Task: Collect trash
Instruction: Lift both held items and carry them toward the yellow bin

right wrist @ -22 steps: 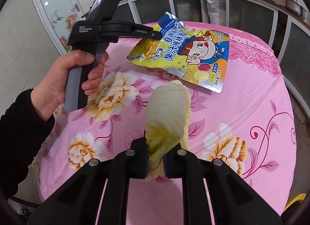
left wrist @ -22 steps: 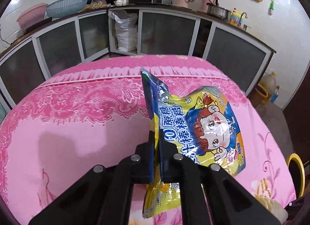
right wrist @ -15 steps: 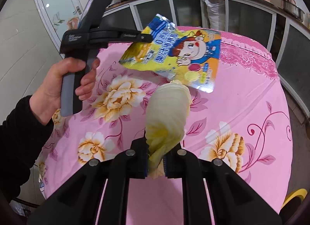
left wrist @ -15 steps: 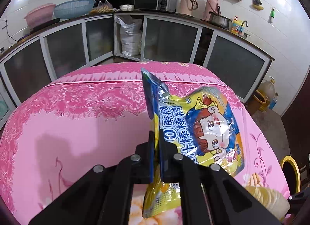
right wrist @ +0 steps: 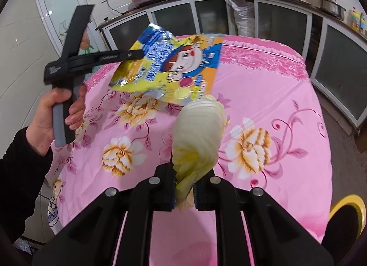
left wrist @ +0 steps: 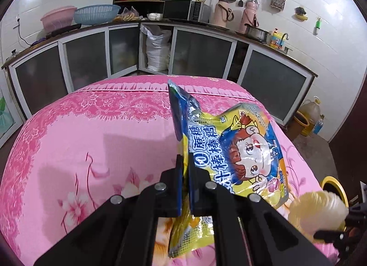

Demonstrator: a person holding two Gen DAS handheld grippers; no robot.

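Observation:
My left gripper (left wrist: pixel 185 169) is shut on a yellow and blue candy wrapper (left wrist: pixel 238 151) with a cartoon girl and holds it in the air above the pink table (left wrist: pixel 91 133). The right wrist view shows the wrapper (right wrist: pixel 174 66) hanging from the left gripper (right wrist: pixel 137 54). My right gripper (right wrist: pixel 184 183) is shut on a pale yellow cabbage leaf (right wrist: pixel 197 137), lifted above the table (right wrist: pixel 275 96). The leaf also shows at the lower right of the left wrist view (left wrist: pixel 318 211).
A yellow-rimmed bin (right wrist: pixel 348 215) stands on the floor by the table's right side; it also shows in the left wrist view (left wrist: pixel 332 185). Kitchen cabinets (left wrist: pixel 201 53) with a counter run behind the table. A white sack (left wrist: pixel 158 50) sits in an open cabinet.
Both grippers have risen with their loads. The wrapper has lifted higher off the table and tilted, and the table has dropped lower in both views.

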